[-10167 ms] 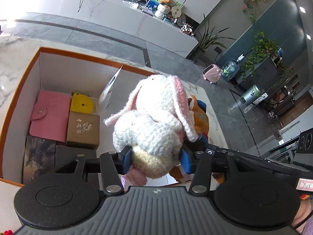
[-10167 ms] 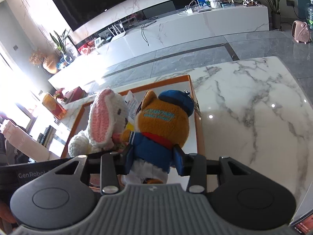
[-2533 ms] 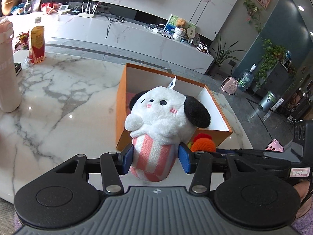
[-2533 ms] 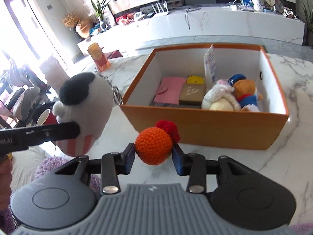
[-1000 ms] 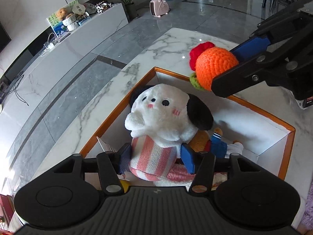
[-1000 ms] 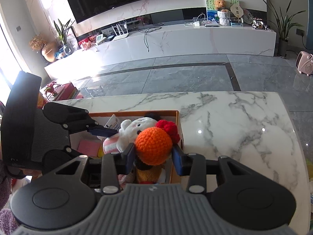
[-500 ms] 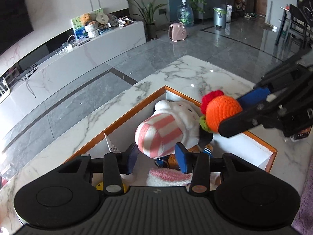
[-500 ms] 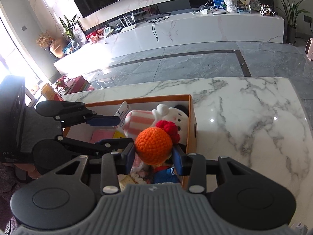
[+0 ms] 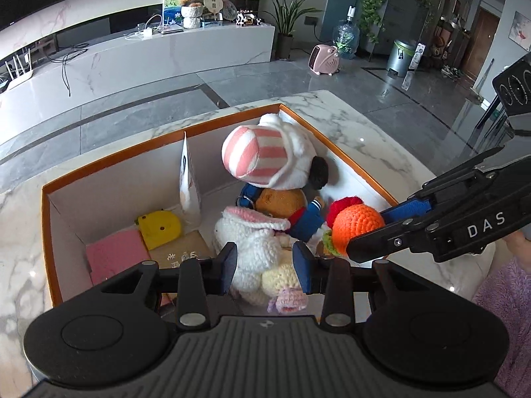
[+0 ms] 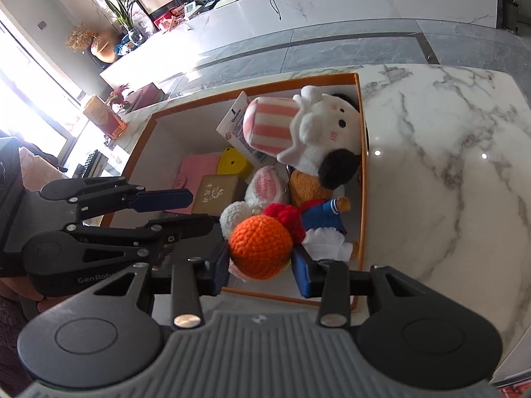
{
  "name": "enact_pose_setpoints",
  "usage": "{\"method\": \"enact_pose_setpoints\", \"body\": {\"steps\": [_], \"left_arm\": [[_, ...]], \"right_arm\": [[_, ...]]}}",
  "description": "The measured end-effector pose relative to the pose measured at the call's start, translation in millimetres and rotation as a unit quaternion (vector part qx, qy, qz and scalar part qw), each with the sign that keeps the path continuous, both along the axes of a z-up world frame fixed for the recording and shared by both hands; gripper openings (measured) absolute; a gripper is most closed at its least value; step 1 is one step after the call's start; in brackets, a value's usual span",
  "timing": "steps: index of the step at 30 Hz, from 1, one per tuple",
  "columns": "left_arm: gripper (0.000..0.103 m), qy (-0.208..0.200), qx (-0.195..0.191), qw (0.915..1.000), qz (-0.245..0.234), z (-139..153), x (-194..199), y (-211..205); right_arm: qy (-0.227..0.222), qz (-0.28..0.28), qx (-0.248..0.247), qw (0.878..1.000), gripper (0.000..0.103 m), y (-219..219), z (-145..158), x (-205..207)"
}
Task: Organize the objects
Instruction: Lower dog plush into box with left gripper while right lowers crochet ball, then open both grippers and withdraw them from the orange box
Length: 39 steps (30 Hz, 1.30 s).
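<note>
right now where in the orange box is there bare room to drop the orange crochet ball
Bare white floor lies along the far-left wall of the box, behind the pink wallet and yellow pouch. The right side is crowded: striped dog plush, bear and bunny pile together under the ball.

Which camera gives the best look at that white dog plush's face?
The right wrist view: the dog plush lies in the box with its eye, nose and blush showing. The left wrist view shows only the plush from behind, its striped bottom and one black ear, the face hidden.
</note>
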<state>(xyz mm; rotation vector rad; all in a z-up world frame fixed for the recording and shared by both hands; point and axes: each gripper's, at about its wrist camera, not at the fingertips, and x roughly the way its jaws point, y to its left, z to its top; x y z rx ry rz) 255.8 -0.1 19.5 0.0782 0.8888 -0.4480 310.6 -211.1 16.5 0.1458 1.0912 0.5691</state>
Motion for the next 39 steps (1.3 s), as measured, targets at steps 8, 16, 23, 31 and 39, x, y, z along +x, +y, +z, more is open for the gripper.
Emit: {"method": "enact_pose_setpoints", "body": {"steps": [8,16,23,31,39], "left_arm": [[0.044,-0.013,0.002,0.9997,0.021,9,-19,-1],[0.055,-0.021,-0.002,0.9985,0.050,21,-38,0],[0.064,-0.070,-0.013,0.9920,0.104,57,-68,2],[0.088,-0.180,-0.013,0.9665,0.183,119,-112,13],[0.094,-0.223,-0.009,0.9447,0.240,128,-139,18]], "right_arm": [[0.022,-0.016,-0.010,1.000,0.045,-1,-2,-3],[0.008,-0.030,-0.010,0.999,0.045,-6,9,-11],[-0.074,-0.028,-0.001,0.997,0.047,-4,50,-48],[-0.217,-0.030,-0.016,0.976,0.063,9,114,-106],[-0.301,-0.037,-0.026,0.952,0.080,23,143,-149]]}}
